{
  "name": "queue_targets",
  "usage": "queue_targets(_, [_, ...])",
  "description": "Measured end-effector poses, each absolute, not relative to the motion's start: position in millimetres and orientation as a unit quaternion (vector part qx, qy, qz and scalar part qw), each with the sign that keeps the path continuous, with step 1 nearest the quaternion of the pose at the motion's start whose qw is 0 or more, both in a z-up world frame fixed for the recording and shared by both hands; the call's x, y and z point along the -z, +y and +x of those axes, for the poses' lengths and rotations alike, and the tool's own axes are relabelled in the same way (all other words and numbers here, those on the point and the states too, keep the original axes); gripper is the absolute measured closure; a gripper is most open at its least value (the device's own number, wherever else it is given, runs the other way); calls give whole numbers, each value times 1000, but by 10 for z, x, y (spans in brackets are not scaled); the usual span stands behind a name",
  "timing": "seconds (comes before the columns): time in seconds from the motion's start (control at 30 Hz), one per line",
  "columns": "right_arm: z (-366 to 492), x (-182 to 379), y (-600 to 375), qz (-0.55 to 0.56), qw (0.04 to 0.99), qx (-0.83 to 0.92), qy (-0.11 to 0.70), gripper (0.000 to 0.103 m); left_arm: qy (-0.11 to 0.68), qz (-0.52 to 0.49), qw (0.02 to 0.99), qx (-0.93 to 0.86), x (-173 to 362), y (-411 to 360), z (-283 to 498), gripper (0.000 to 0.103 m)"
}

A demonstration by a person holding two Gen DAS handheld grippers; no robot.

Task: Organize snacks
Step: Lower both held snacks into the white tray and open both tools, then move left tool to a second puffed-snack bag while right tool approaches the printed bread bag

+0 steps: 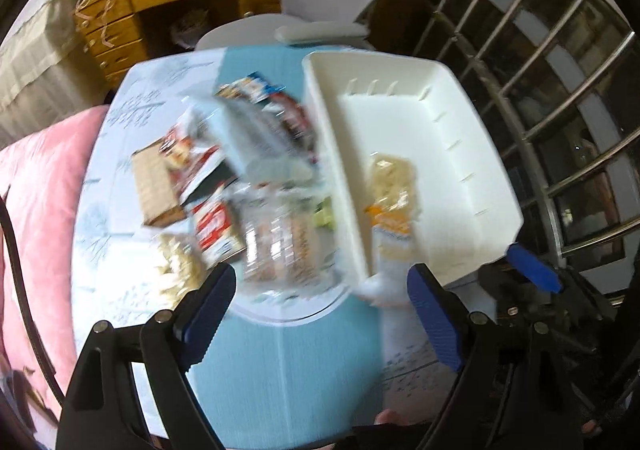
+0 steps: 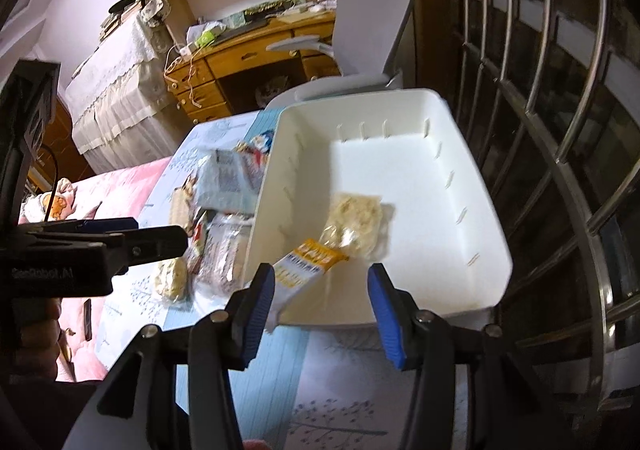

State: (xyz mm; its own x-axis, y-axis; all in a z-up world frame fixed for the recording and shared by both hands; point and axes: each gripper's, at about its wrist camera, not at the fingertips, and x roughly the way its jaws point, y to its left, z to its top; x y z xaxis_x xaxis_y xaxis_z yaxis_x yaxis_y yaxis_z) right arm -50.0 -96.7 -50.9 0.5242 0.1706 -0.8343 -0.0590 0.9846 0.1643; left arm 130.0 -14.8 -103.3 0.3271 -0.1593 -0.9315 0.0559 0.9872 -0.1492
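A white plastic bin (image 1: 448,153) (image 2: 440,185) stands on the table's right side. One clear yellow-and-white snack packet (image 1: 392,201) (image 2: 344,234) lies in it, its tail hanging over the near rim. A pile of snack packets (image 1: 240,177) (image 2: 224,209) lies left of the bin. My left gripper (image 1: 320,310) is open and empty above the table's near edge. My right gripper (image 2: 320,290) is open and empty just before the bin's near rim, by the packet's tail. The left gripper also shows in the right wrist view (image 2: 156,238).
The table has a pale blue patterned cloth (image 1: 280,362) (image 2: 344,402). A pink bed (image 1: 44,193) lies to the left. A grey office chair (image 1: 320,9) (image 2: 360,49) and a wooden desk (image 2: 248,57) stand behind. A metal window grille (image 1: 560,89) (image 2: 560,129) runs along the right.
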Motion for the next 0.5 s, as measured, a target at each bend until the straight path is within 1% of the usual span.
queue_targets(0.23, [-522, 610, -671, 71, 857, -80, 505, 54, 584, -59, 808, 52, 1233, 362, 1081, 16])
queue_targets(0.5, [-492, 672, -219, 75, 848, -89, 516, 54, 609, -101, 784, 62, 1486, 972, 981, 16])
